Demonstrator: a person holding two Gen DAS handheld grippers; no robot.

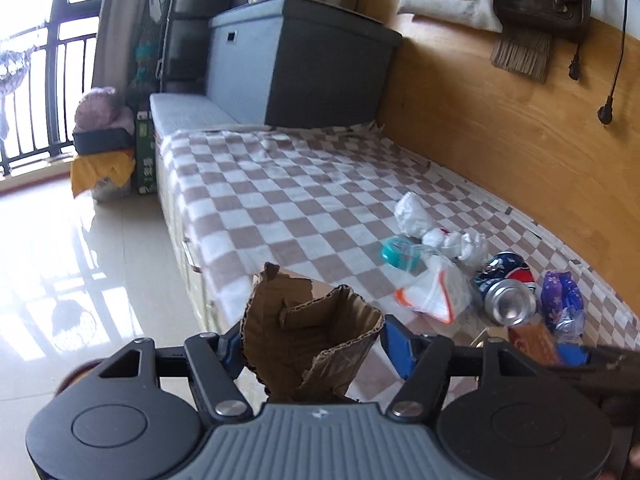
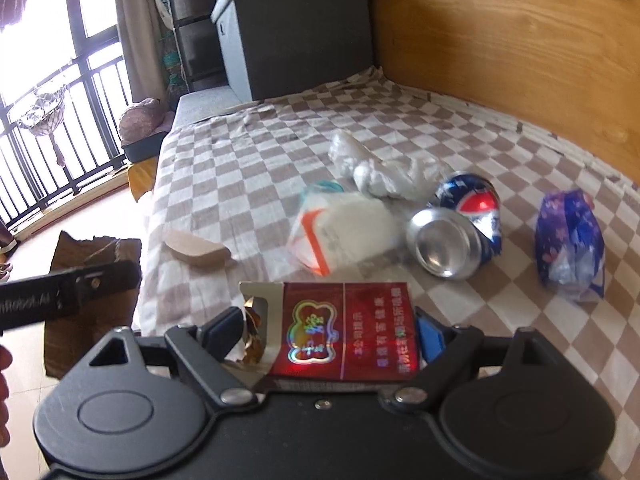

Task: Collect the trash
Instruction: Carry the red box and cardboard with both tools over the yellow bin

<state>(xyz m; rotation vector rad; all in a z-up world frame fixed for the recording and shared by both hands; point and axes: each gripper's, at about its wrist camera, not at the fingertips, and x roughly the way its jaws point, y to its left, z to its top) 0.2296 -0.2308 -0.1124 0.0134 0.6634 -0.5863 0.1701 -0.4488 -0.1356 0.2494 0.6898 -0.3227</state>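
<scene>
corrugated cardboard scrap (image 1: 316, 344) sat pinched in the left hand-held gripper (image 1: 310, 342), lifted off the bed (image 1: 280, 200) for carrying away. the right hand-held gripper (image 2: 330, 334) clamped a red cigarette pack (image 2: 344, 332). the crushed can (image 2: 460, 228), plastic bags (image 2: 344, 224) and purple wrapper (image 2: 568, 236) lay uncollected on the checked blanket.

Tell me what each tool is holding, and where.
Left tool: torn cardboard piece, pinched across its lower sides. Right tool: red cigarette pack, gripped by its sides.

left gripper (image 1: 310, 344): clamped on torn cardboard (image 1: 308, 336)
crushed Pepsi can (image 1: 508, 294): at 3 o'clock, on checkered blanket (image 1: 280, 200)
</scene>
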